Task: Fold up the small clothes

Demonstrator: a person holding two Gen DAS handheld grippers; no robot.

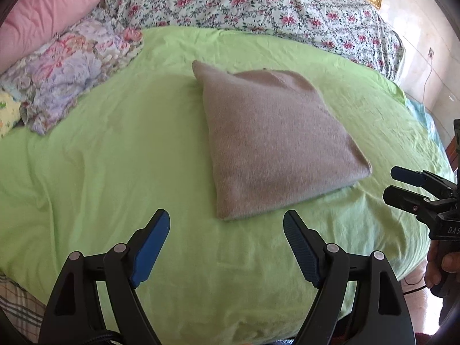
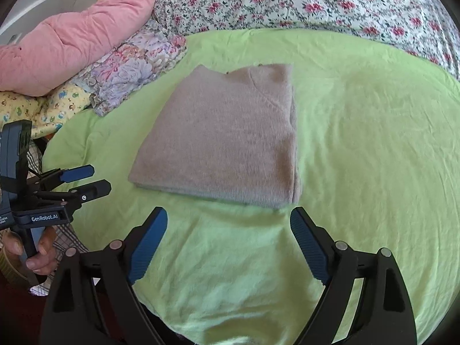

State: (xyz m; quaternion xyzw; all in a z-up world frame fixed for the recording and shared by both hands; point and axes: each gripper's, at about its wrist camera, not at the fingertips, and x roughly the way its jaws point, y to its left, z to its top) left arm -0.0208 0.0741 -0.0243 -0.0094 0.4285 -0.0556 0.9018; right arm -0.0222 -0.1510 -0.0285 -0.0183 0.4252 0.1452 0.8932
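Note:
A beige knitted garment lies folded into a flat square on the light green sheet. My left gripper hovers open just short of its near corner, nothing between the blue pads. From the right wrist the same garment lies ahead, and my right gripper stands open in front of its near edge, also with nothing in it. Each view catches the other tool from the side: the right gripper at the right edge, the left gripper at the left edge, both with jaws apart.
A pink quilt and a pile of floral clothes lie at the back left. A rose-patterned bedspread covers the far side. A hand holds the left tool's grip. The bed's right edge drops off.

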